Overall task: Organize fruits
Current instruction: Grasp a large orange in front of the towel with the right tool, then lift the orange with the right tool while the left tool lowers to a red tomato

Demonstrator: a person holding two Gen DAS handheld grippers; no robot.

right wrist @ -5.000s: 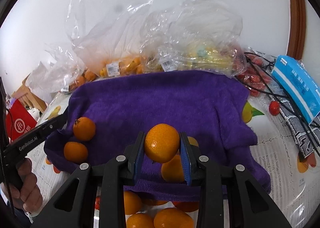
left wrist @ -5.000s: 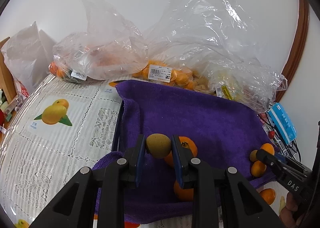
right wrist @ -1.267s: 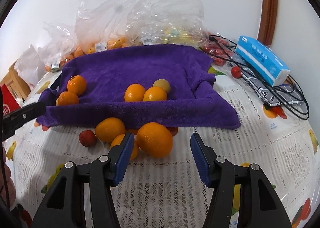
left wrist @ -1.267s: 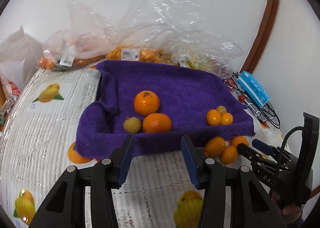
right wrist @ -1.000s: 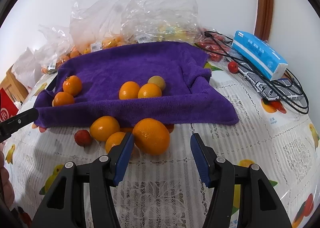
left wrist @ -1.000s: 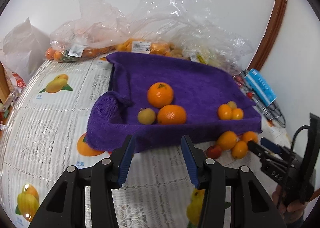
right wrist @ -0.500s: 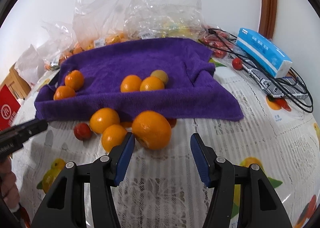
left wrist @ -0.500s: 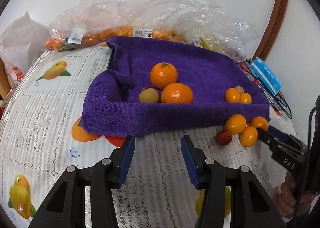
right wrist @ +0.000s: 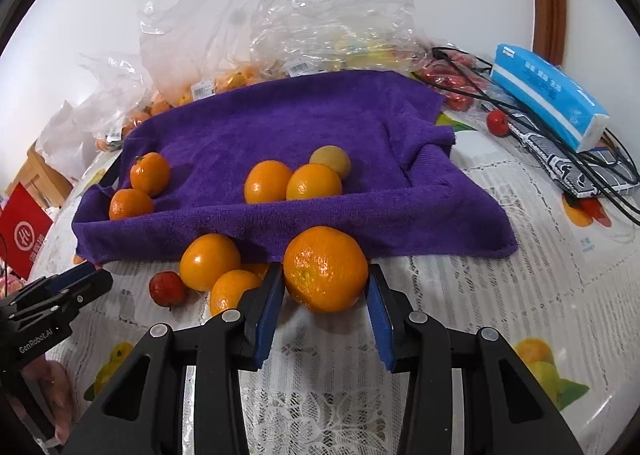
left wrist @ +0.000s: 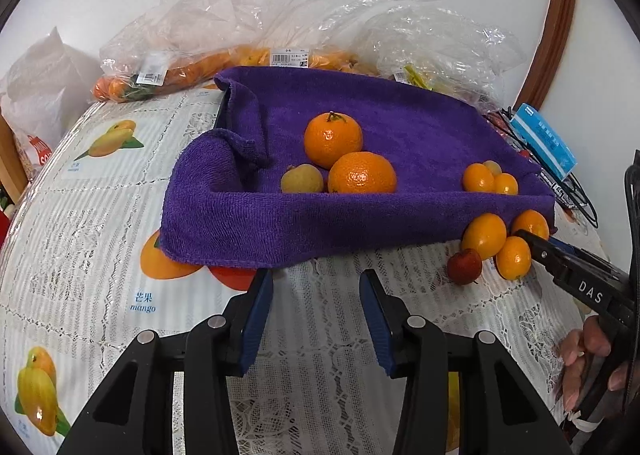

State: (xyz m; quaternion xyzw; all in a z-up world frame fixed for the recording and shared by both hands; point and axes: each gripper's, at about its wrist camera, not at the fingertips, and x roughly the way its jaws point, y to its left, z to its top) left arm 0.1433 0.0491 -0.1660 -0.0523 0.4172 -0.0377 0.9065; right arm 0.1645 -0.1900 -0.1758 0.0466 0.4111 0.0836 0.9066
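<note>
A purple towel (left wrist: 360, 103) lies on the table with two mandarins (left wrist: 333, 139) and a yellowish fruit (left wrist: 302, 178) at its left, and small oranges (left wrist: 478, 177) at its right. In front of the towel (right wrist: 280, 119) sits a large orange (right wrist: 326, 263). My right gripper (right wrist: 325, 275) is closing on it, and both blue pads touch its sides. Two smaller oranges (right wrist: 209, 261) and a red fruit (right wrist: 167, 289) lie just left of it. My left gripper (left wrist: 316, 279) hovers over the tablecloth before the towel's front edge; its jaws are closing slightly with nothing between them.
Clear plastic bags of fruit (left wrist: 192, 67) line the wall behind the towel. A blue tissue pack (right wrist: 548, 95), black cables (right wrist: 576, 171) and a stray red fruit (right wrist: 497, 121) lie at the right. The fruit-print lace tablecloth (left wrist: 100, 215) curves down at the left.
My right jaws have narrowed from wide apart onto the large orange. My left gripper has sunk slightly toward the tablecloth, nearer the towel's front edge.
</note>
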